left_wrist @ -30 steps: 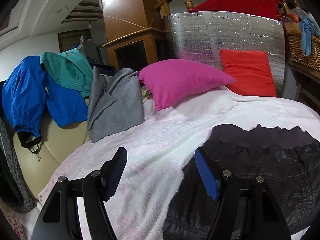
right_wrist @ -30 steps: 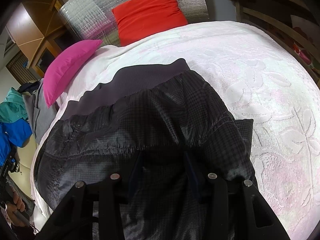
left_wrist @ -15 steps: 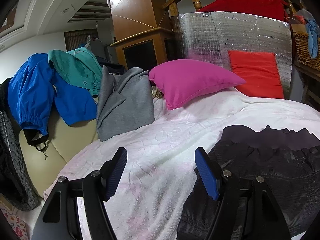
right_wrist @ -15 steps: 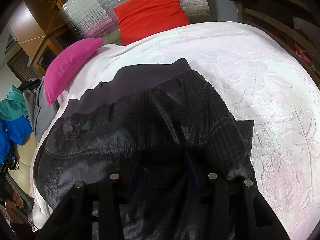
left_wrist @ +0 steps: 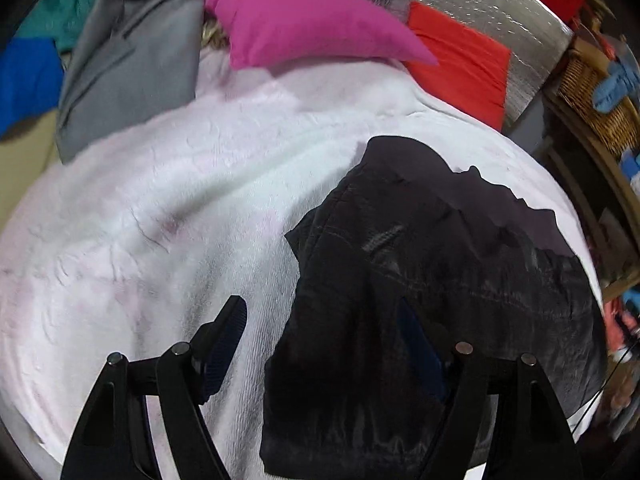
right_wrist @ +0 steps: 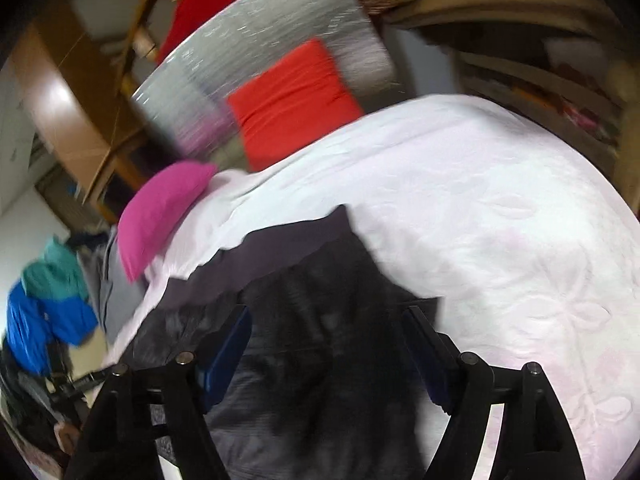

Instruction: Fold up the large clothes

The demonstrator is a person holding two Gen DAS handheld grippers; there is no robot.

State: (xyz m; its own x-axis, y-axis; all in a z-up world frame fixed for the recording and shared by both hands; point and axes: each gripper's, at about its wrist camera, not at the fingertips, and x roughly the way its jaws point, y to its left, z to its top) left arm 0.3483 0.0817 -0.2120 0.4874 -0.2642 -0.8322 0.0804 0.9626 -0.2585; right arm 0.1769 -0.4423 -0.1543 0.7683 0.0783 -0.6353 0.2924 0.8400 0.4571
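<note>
Both jaws have just been opening and stand released, the left gripper (left_wrist: 320,344) straddling the near left edge of the dark folded garment (left_wrist: 440,280) and the right gripper (right_wrist: 328,348) over it, on the bed's white blanket (left_wrist: 160,220); no writing legible.

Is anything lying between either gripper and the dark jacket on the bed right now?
Nothing visible does. The left gripper hangs open over the edge of the dark jacket, the right gripper open over its middle; both jaws have just been opening. Only the white blanket surrounds it; the pink pillow lies beyond.
</note>
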